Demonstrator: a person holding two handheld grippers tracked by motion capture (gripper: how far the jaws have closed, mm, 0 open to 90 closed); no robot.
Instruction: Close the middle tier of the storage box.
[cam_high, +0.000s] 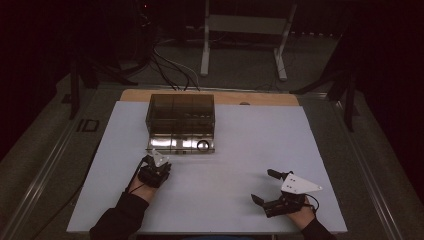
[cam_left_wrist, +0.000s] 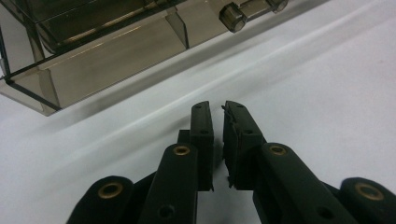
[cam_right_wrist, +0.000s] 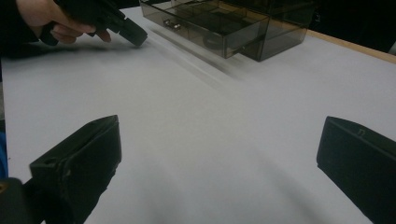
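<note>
High view: a smoked, see-through drawer box (cam_high: 180, 121) sits at the far left-centre of the white counter (cam_high: 240, 165), with its bottom drawer (cam_high: 181, 144) pulled part way out toward the person. The left gripper (cam_high: 151, 162) is just in front of that drawer's left end, apart from it. In the left gripper view the jaws are nearly together with only a thin slit between them, nothing held, tips above bare counter; the drawer front and its knob (cam_left_wrist: 232, 16) sit ahead.

The right gripper (cam_high: 264, 186) rests well apart at the near right, jaws spread wide and empty; in the right gripper view it is bare counter between them.

Step, as I read it: working the bottom drawer, left side, with no contact yet. The next move probably calls for bringing the closed left tips against the drawer front or knob, then pushing or pulling straight along the slide so the box does not skid.

Contents: 1 dark ring-shaped item (cam_high: 202, 145) lies at the right end of the open drawer. The upper compartments are too dark to tell.
</note>
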